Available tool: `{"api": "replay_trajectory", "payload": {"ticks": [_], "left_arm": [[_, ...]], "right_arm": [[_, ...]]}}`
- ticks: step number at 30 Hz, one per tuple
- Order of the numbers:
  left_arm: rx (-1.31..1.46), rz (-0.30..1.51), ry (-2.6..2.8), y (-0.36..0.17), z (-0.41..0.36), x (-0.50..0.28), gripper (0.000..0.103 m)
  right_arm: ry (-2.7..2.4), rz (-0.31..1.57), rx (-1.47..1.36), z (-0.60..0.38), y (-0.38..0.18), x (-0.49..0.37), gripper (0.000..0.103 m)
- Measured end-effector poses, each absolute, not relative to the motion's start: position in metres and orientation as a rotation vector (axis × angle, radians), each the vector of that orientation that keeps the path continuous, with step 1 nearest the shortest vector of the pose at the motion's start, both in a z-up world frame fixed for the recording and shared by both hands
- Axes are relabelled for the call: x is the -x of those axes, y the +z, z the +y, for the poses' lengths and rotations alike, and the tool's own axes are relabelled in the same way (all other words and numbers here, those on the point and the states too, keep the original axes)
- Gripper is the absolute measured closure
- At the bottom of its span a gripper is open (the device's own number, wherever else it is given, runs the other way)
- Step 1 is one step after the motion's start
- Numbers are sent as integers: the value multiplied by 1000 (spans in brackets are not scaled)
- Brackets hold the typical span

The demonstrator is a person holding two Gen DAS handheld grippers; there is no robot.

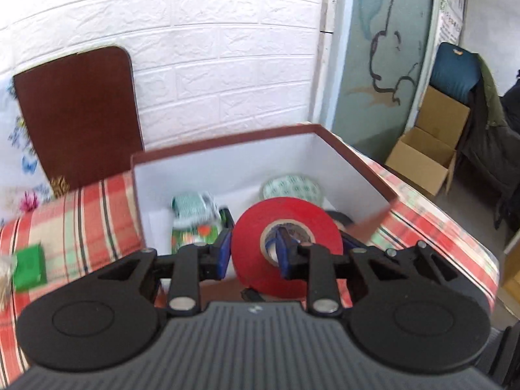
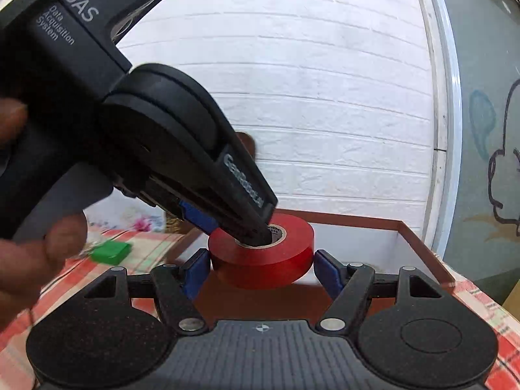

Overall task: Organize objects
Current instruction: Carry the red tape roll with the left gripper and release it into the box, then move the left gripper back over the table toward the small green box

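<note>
A red tape roll (image 1: 286,243) is gripped by my left gripper (image 1: 252,255): one blue finger is outside the roll's left wall and the other is inside its core. It hangs over the open brown-rimmed white box (image 1: 224,170). In the right wrist view the same roll (image 2: 263,260) lies flat between the two blue fingers of my right gripper (image 2: 261,268), which stand open at either side of it without visibly pressing. The left gripper's body (image 2: 156,136) reaches down into the roll's core from the upper left.
Inside the box lie a green patterned round tin (image 1: 292,190) and green-white packets (image 1: 195,217). A green block (image 1: 29,268) sits on the plaid cloth (image 1: 81,221) at the left; it also shows in the right wrist view (image 2: 110,250). A brown board (image 1: 78,113) leans on the white brick wall. Cardboard boxes (image 1: 429,149) stand at right.
</note>
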State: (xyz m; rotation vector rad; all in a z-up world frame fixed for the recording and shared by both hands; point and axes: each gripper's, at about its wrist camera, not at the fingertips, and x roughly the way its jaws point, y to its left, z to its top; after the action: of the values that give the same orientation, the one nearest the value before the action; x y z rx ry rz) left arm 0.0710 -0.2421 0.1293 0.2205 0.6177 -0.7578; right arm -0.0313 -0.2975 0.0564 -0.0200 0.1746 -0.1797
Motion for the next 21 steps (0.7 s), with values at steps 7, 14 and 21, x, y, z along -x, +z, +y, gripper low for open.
{"api": "replay_trajectory", "payload": {"ticks": [7, 14, 21], "left_arm": [[-268, 652, -647, 111, -288, -119, 56], [-286, 637, -634, 104, -271, -101, 53], [-269, 624, -633, 113, -246, -59, 46]], "right_arm": [[-226, 230, 33, -330, 43, -36, 28], [-244, 198, -20, -328, 41, -8, 29], [-277, 222, -104, -316, 42, 42, 29]]}}
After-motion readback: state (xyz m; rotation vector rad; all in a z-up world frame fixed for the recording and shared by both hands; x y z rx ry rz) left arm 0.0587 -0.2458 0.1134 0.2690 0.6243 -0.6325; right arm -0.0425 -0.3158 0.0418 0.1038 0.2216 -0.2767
